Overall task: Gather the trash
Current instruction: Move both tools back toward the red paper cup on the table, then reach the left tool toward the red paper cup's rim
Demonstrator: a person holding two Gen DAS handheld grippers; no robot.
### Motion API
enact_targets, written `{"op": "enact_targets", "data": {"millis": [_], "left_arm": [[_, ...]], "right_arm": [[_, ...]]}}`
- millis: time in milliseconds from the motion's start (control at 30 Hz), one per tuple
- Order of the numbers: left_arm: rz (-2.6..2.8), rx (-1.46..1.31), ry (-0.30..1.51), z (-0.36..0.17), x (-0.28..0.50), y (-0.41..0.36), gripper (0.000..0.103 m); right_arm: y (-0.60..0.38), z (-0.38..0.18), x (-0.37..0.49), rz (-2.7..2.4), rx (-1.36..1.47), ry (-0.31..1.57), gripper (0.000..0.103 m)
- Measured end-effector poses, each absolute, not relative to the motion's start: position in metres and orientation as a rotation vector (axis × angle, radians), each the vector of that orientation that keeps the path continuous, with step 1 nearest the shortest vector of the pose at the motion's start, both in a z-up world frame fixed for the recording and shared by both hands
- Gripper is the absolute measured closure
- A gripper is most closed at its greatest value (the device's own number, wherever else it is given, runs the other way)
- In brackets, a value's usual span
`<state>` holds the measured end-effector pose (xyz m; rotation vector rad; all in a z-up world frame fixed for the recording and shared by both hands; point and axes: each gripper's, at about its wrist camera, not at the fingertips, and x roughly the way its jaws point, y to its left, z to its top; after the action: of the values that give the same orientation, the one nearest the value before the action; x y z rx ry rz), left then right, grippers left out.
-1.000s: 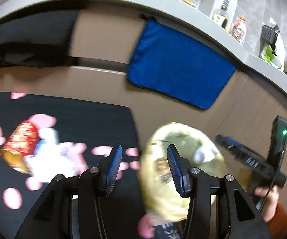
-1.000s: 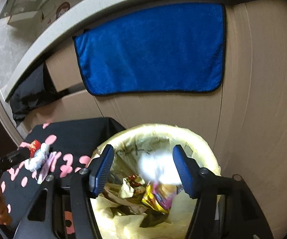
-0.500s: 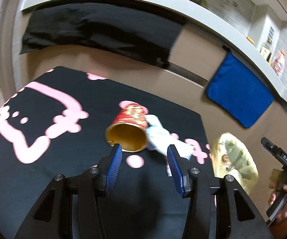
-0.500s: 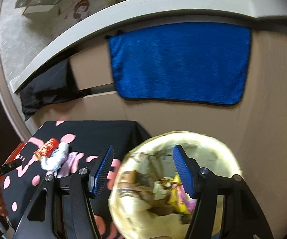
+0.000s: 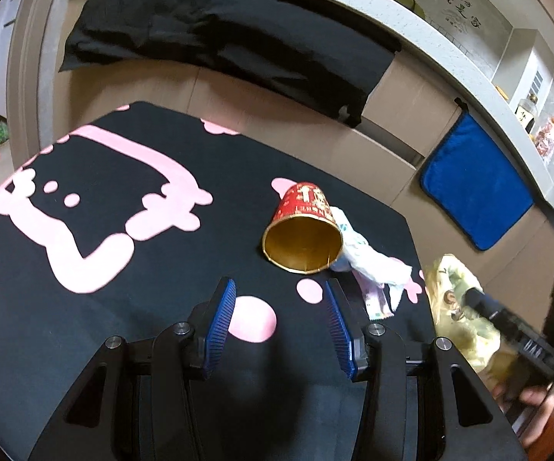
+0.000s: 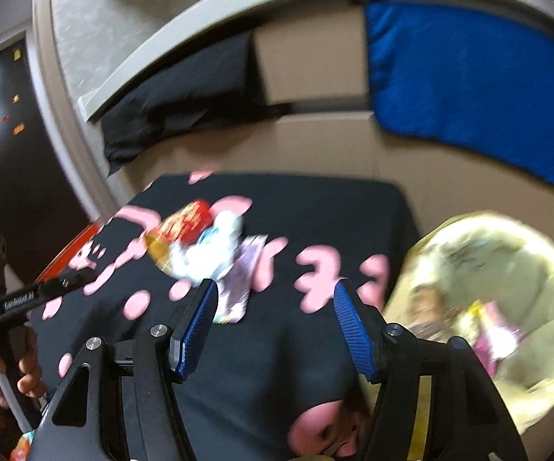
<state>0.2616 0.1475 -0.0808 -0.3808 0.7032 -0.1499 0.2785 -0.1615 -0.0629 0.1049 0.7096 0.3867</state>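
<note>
the red paper cup (image 5: 303,226) lies on its side on the black patterned cloth (image 5: 84,326), mouth toward the left gripper (image 5: 280,317), whose jaws are spread and empty. it looks light and crushable, so pinch its rim gently. one cup, one crumpled white wrapper (image 5: 369,261) touching it, one lined bin (image 6: 499,307). the right gripper (image 6: 275,330) is spread too, holding nothing.

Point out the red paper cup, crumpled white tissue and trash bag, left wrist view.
red paper cup (image 5: 307,201): left wrist view, printed outer wall.
crumpled white tissue (image 5: 369,261): left wrist view, its middle.
trash bag (image 5: 450,280): left wrist view, yellow liner.
</note>
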Motion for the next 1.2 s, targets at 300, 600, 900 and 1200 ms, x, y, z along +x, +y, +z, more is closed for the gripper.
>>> {"op": "enact_targets", "data": {"millis": [300,600,900,1200], "left_arm": [[-0.171,-0.189,0.642,-0.071,0.292,0.117,0.055],[-0.102,-0.135,0.714,-0.1,0.348,0.115,0.055],[-0.091,-0.177,0.691,-0.1,0.374,0.115,0.076],[-0.073,-0.191,0.664,-0.078,0.337,0.136,0.095]], "right_arm": [[-0.134,-0.1,0.279,0.462,0.132,0.813,0.043],[-0.123,-0.116,0.277,0.491,0.117,0.857,0.043],[-0.116,-0.118,0.275,0.513,0.065,0.872,0.035],[-0.109,-0.117,0.279,0.539,0.059,0.908,0.019]]}}
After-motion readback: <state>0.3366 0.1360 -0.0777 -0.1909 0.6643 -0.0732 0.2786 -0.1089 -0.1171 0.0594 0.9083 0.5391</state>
